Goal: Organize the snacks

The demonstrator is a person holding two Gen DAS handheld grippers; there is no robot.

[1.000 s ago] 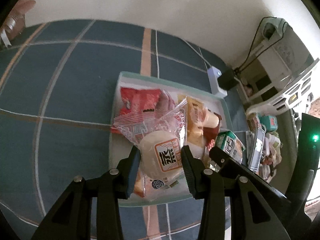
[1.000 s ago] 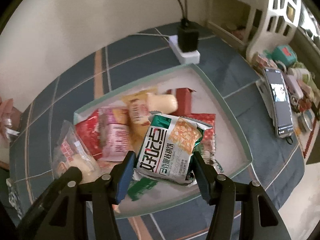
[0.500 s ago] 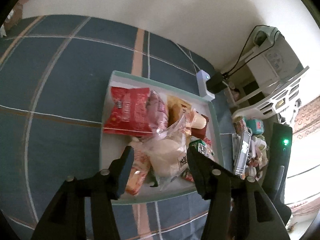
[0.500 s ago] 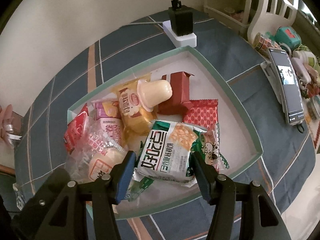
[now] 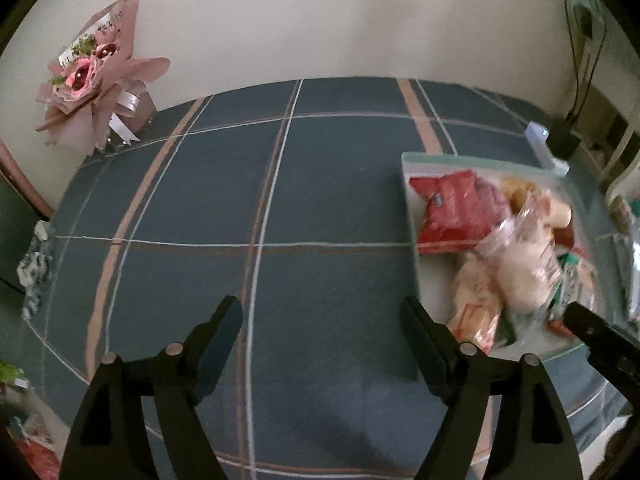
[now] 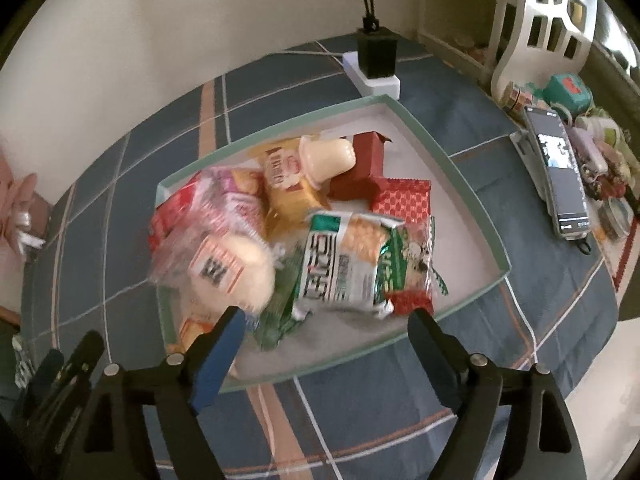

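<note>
A shallow green-rimmed tray [image 6: 452,156] holds several snack packs. In the right wrist view a green-and-white cracker pack [image 6: 348,264] lies on top, with a clear bag holding a white bun [image 6: 228,264] to its left. A red pack [image 6: 400,200], a yellow pack [image 6: 288,184] and a pale jelly cup [image 6: 328,156] lie behind. My right gripper [image 6: 324,336] is open and empty just in front of the tray. My left gripper [image 5: 322,328] is open and empty over the bare tablecloth. The tray [image 5: 412,184] is to its right, with the bun bag [image 5: 524,268] and a red pack [image 5: 452,208] inside.
A blue plaid cloth [image 5: 240,200] covers the table. A pink flower bouquet [image 5: 92,80] stands at the far left corner. A white power strip with a black plug [image 6: 376,64] lies behind the tray. A phone [image 6: 560,172] and small items lie at the right.
Both grippers have opened and let go: the bun bag and the cracker pack now lie in the tray. My left gripper has swung left, away from the tray. My right gripper has drawn back slightly.
</note>
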